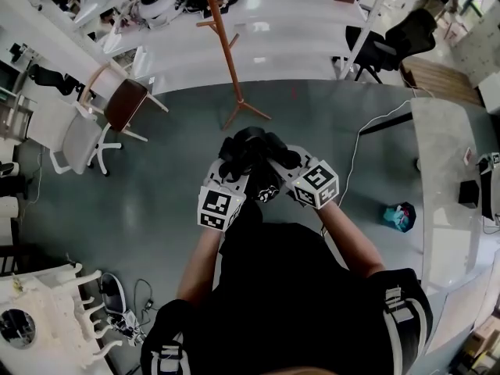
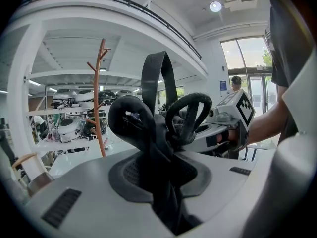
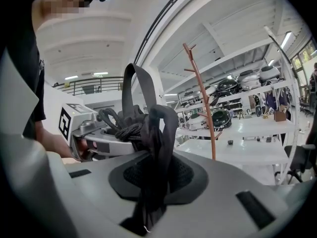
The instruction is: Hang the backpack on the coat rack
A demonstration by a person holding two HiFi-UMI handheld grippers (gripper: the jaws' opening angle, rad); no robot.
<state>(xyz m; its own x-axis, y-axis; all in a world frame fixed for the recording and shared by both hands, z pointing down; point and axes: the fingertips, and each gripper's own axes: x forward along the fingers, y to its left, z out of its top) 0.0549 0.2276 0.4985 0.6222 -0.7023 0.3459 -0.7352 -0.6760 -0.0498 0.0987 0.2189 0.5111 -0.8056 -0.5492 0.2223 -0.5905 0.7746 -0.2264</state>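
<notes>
Carry step: backpack (image 1: pixel 251 153) is up between both tools, clear of floor (image 1: pixel 156 178), just ahead of person.
Left tool (image 1: pixel 233 180) - jaws narrow, clamped on black strap fabric.
Right tool (image 1: pixel 289 175) - same, pinching strap bundle.
Coat rack (image 1: pixel 227 53) stands ahead, well apart.
Next move, as judged: close gap, lift top loop (image 2: pixel 157 78) over peg (image 1: pixel 206 24), lower on, then let go.

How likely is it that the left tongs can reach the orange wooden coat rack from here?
Probably not yet: the orange wooden coat rack stands across grey floor from the left tongs, shut on the black backpack strap; nothing intervenes.
</notes>
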